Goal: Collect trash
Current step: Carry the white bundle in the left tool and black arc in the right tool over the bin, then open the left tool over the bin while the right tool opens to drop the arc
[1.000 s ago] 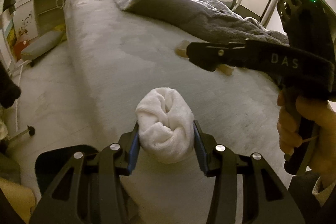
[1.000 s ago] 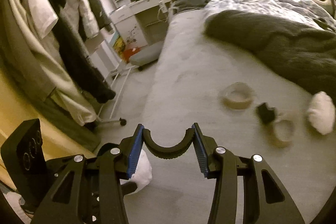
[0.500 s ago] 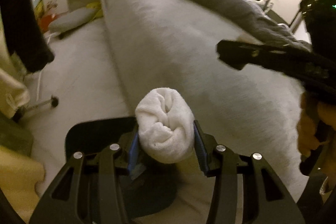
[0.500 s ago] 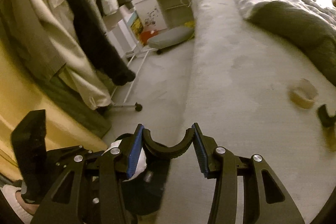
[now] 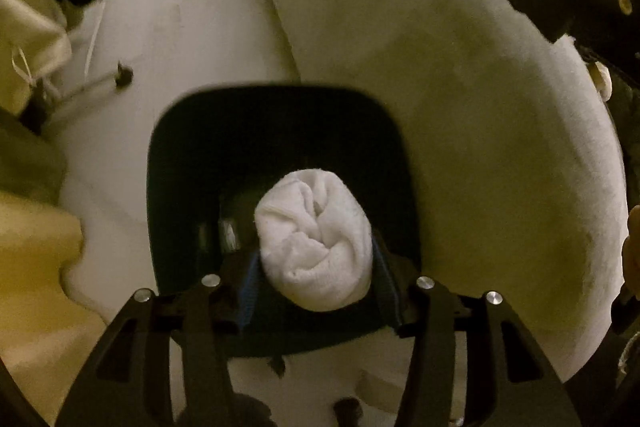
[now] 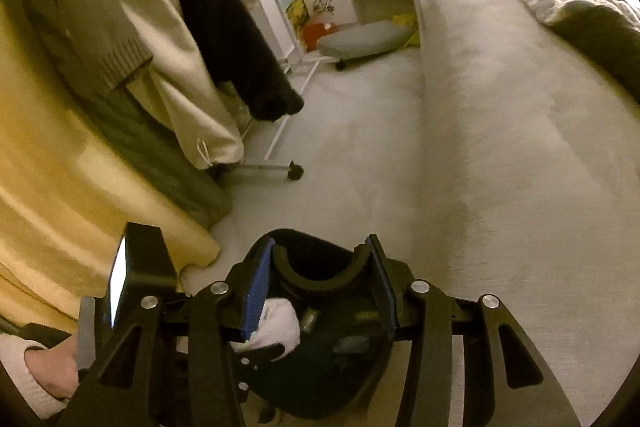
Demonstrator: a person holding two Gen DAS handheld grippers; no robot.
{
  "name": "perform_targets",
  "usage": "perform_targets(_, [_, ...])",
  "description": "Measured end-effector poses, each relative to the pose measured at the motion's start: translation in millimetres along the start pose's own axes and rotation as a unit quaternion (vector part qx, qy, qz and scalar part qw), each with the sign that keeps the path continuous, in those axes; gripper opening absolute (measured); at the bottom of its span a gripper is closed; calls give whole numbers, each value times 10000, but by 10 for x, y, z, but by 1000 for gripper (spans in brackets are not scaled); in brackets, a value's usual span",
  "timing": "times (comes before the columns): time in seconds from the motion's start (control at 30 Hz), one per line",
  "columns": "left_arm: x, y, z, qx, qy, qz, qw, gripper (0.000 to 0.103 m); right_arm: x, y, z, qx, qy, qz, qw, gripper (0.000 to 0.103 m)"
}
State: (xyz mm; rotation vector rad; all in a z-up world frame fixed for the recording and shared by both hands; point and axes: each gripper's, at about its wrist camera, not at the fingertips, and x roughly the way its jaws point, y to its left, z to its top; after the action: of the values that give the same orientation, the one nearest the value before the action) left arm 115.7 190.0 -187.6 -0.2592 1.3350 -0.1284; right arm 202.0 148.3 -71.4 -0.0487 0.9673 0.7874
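I have carried both claws off the bed (image 6: 520,155) and over to the black bin (image 5: 188,187) on the floor beside it. A second ago the left claw (image 5: 316,263) hung over the mattress with the rolled white towel (image 5: 314,243) clamped between its pads; now it points steeply down and the bin's mouth fills the view behind the roll. Its jaws are opening at this moment. The towel is between them, and the right-hand pad touches its side while a thin dark gap shows on the left, so I judge the grip is letting go rather than gone. The roll sits over the bin's opening, so once released it should fall inside.

The right claw (image 6: 320,291) is at its narrowest, clamped on a curved black piece (image 6: 316,277), as it was a second ago. What has changed is the backdrop: the tape rolls and scraps on the bed have slid out of its view, and the bin is now right under the curved piece, with the towel showing white below the left pad.

So one item is about to go in and the second is lined up. More trash on the bed needs another trip.
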Motion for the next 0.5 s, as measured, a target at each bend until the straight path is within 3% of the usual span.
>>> perform_targets(0.17, [58, 102, -106, -52, 250, -38, 9997, 75, 201, 101, -11, -36, 172, 34, 9998, 47])
perform_targets(0.5, [-108, 399, -147, -180, -34, 165, 9997, 77, 658, 234, -147, -101, 710, -170, 9973, 47])
